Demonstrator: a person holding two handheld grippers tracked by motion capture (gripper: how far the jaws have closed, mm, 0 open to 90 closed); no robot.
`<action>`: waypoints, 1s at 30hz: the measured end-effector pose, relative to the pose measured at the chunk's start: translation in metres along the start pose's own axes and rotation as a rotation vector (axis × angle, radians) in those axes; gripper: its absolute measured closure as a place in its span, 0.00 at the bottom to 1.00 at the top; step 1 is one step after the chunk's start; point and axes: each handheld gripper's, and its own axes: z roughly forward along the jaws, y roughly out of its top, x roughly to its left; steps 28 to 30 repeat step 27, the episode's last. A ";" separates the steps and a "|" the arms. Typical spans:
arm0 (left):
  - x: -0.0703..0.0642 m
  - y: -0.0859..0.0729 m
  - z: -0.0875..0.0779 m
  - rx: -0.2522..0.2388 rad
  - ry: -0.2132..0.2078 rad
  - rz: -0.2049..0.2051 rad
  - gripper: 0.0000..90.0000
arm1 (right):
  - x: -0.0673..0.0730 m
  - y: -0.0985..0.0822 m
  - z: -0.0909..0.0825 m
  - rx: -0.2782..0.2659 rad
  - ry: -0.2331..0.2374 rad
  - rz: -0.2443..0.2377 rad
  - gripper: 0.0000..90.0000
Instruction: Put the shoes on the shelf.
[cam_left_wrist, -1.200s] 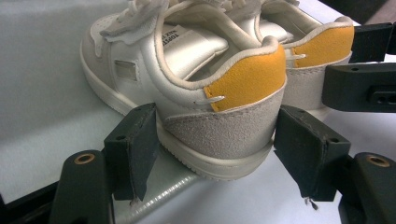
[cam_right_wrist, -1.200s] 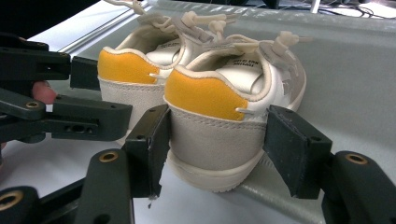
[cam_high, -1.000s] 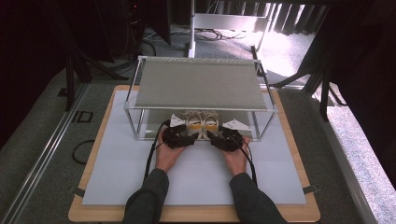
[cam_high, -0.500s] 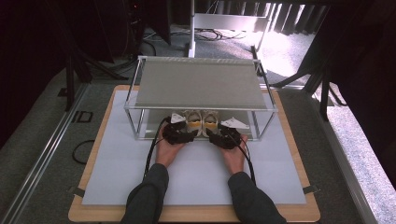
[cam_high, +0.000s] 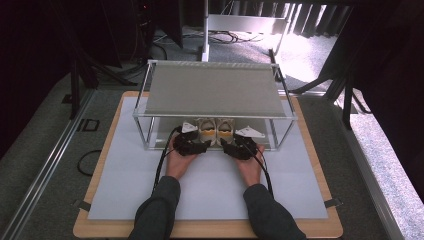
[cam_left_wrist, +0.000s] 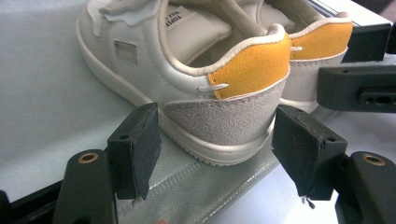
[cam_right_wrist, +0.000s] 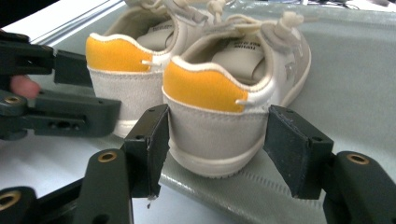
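Flanking both shoe heels (cam_high: 215, 134), open jaws leave slight gaps under the shelf (cam_high: 215, 90).

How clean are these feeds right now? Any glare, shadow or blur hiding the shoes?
High view: bright glare on the floor at top right, and the shoes sit dim under the shelf. Left gripper view: the heel is sharp and evenly lit, with slight wide-angle stretch. Right gripper view: the heel is crisp, while the laces behind are soft.

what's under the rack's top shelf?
Under the top shelf: a pair of white shoes with yellow heel tabs, heels toward the person, on the lower grey mat. The shelf covers their toes in the high view.
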 end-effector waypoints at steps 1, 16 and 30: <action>0.000 -0.001 -0.002 -0.008 0.005 -0.006 0.36 | 0.000 -0.001 -0.001 0.000 -0.002 0.004 0.44; -0.019 -0.022 -0.045 -0.006 -0.023 0.017 0.36 | 0.004 -0.012 -0.050 0.047 0.011 -0.026 0.43; -0.034 -0.043 -0.074 0.000 -0.049 0.060 0.36 | -0.002 -0.033 -0.090 0.064 -0.005 -0.082 0.43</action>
